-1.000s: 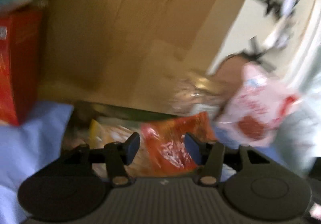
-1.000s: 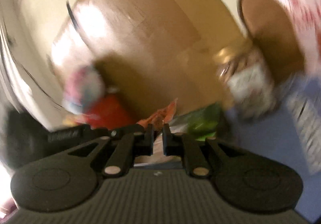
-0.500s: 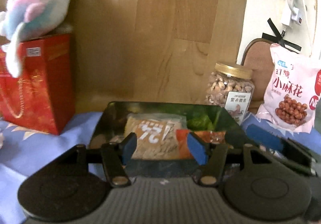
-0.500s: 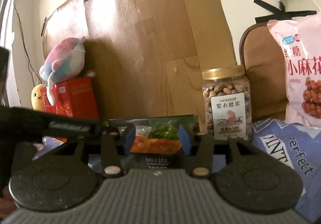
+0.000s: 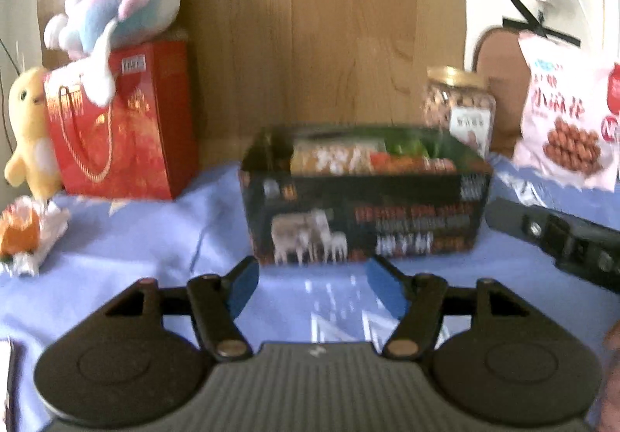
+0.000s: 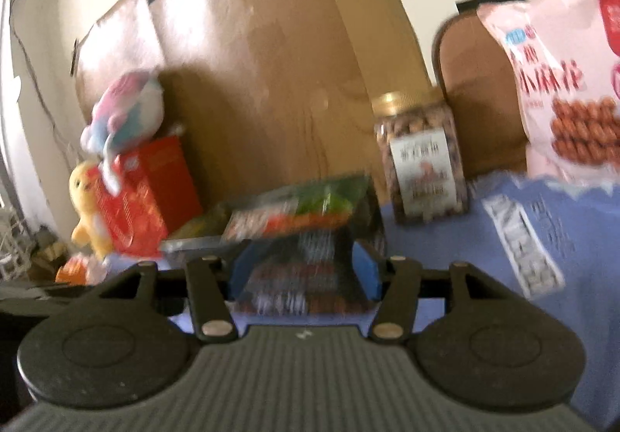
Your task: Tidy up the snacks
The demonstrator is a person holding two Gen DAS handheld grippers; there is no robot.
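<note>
A black printed snack box [image 5: 364,215] stands on the blue cloth and holds several snack packets, tan, orange and green [image 5: 372,155]. My left gripper [image 5: 312,286] is open and empty, a short way in front of the box. My right gripper [image 6: 302,271] is open and empty, close to the box's right end [image 6: 306,273]. A nut jar with a gold lid [image 5: 459,108] [image 6: 420,164] stands behind the box. A pink snack bag [image 5: 565,114] [image 6: 565,95] leans at the right. The right gripper's body [image 5: 558,238] shows at the right of the left wrist view.
A red gift bag [image 5: 124,129] with a pastel plush whale [image 5: 120,2] on top stands at the left, a yellow plush [image 5: 27,129] beside it. A small orange-and-white packet [image 5: 27,234] lies at the far left. A wooden board [image 5: 329,25] leans behind.
Both grippers have drawn back from over the box, so its front side now shows. The right gripper opened from shut. The left gripper's jaws stand wider.
</note>
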